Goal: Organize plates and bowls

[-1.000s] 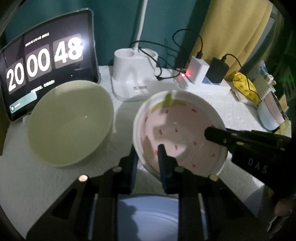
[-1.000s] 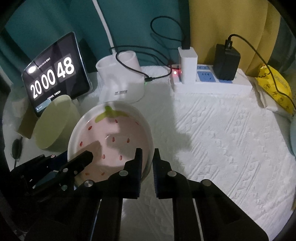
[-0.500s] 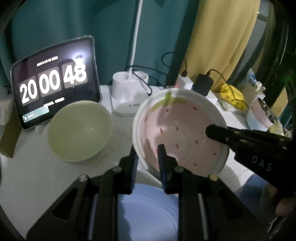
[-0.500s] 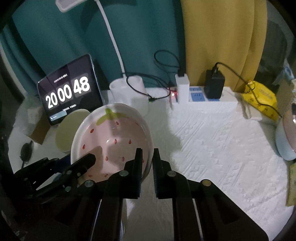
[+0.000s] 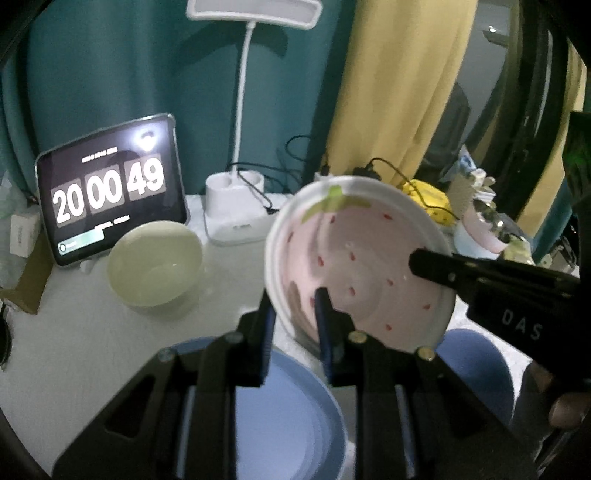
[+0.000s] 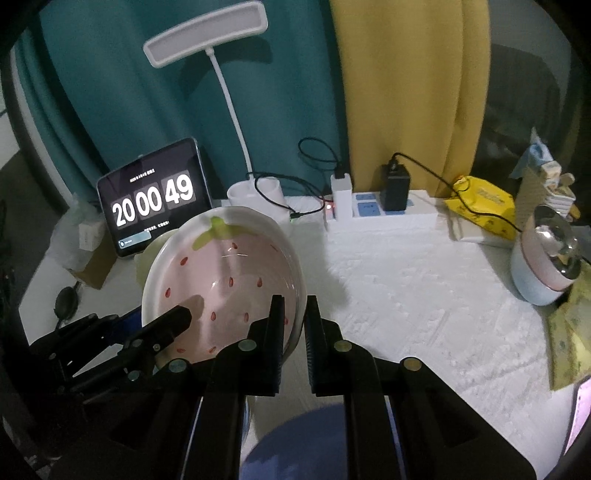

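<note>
Two grippers hold one strawberry-pattern bowl (image 5: 360, 258) by opposite parts of its rim, clear of the counter (image 6: 424, 291) and tilted so that its pink inside faces both cameras. Left gripper (image 5: 293, 325): jaws narrow, clamped across the bowl's near rim, one finger inside and one outside. Right gripper (image 6: 294, 321): jaws likewise narrow, pinching the rim at the bowl's right edge as seen from the right wrist. Each gripper appears in the other's view as a black finger reaching onto the bowl.

Places are given relative to the strawberry-pattern bowl. Green bowl (image 5: 155, 264): upright on the counter, to the left and beyond. Blue plate (image 5: 280, 413): on the counter below the bowl, partly hidden by the left gripper. Tablet clock (image 6: 153, 199): behind and to the left, reading 20 00 49. Desk lamp (image 6: 207, 33): behind, its white base just beside the tablet clock. Power strip (image 6: 373, 210): behind and to the right, with two chargers plugged in. Yellow packet (image 6: 480, 206): far right, near a small pink-and-white pot (image 6: 543, 269).
</note>
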Available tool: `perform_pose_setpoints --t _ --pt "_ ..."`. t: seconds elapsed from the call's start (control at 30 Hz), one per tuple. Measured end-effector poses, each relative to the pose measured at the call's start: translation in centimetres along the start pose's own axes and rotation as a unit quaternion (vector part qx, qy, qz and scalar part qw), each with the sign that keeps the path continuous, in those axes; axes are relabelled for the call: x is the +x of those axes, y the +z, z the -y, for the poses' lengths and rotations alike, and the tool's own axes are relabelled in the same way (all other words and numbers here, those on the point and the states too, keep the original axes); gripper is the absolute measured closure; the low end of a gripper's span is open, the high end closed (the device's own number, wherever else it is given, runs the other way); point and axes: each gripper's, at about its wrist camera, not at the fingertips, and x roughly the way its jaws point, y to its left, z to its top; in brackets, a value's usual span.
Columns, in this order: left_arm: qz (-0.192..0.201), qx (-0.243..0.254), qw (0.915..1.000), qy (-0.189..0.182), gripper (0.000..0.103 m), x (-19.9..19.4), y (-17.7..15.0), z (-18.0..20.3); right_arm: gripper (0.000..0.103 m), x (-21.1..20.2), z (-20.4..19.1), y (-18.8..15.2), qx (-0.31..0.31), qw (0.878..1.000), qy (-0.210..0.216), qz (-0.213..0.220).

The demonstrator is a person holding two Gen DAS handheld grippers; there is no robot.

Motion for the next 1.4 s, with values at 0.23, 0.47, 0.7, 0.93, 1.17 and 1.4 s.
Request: perform_pose_setpoints --t 0.23,0.47,0.7,0.93,1.17,1.4 --pt "0.007 0.014 0.9998 -0.011 0.082 -1.9 -1.0 2.5 0.092 -2.9 1.2 -1.4 0.011 1.000 -0.006 0.013" --pt "0.005 0.027 0.9994 -0.023 0.082 -3.0 -2.3 4.8 0.092 -5.2 2.5 -3.3 0.023 0.999 -0.014 0.019" --pt "0.000 0.041 0.9987 -0.029 0.082 -3.5 -3.5 6.5 0.092 -6.7 3.6 -5.0 0.035 0.999 -0.018 0.021" --pt "-0.010 0.053 0.9980 -0.034 0.082 -3.7 -5.2 7.8 0.092 -7.6 4.8 -7.2 0.050 0.998 -0.020 0.018" --pt "-0.029 0.063 0.9970 -0.035 0.081 -3.2 -7.2 9.0 0.092 -7.3 6.0 -9.6 0.066 0.998 -0.021 0.003" --pt "-0.053 0.070 0.9956 -0.034 0.081 -2.2 -9.2 9.7 0.092 -6.5 6.9 -11.8 0.080 0.997 -0.020 -0.016"
